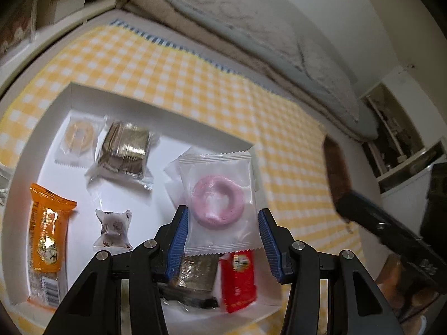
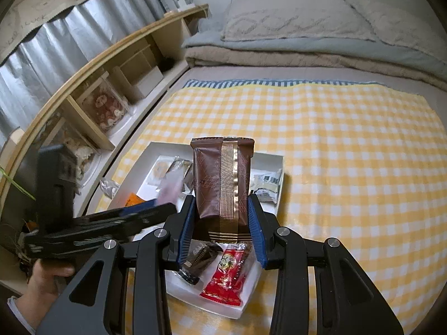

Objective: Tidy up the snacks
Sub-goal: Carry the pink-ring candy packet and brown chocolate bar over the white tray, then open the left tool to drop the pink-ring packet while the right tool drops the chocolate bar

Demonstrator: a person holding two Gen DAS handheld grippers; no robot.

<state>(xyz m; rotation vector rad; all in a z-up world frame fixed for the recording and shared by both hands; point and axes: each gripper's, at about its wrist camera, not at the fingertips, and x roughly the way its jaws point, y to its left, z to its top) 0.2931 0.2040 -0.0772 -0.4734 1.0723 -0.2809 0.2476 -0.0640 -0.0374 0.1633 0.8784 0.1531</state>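
In the left wrist view, a clear packet with a pink ring biscuit [image 1: 218,201] is clamped between the blue pads of the left gripper [image 1: 223,233] and held above the white tray [image 1: 167,128], which is laid on a yellow checked cloth [image 1: 173,75]. Within the tray are seen a pale ring biscuit [image 1: 77,136] at its far left corner, a dark wafer pack [image 1: 124,150] beside that, an orange bar [image 1: 46,240] along its left side, a small white sweet [image 1: 113,230] near the middle and a red packet [image 1: 239,276] at its near edge. In the right wrist view, a brown packet [image 2: 223,184] is gripped upright by the right gripper [image 2: 222,226] over the tray's [image 2: 269,159] near half; the red packet [image 2: 227,276] lies below it. The left gripper [image 2: 156,203] is blurred there, its pink packet probably over the tray's left part.
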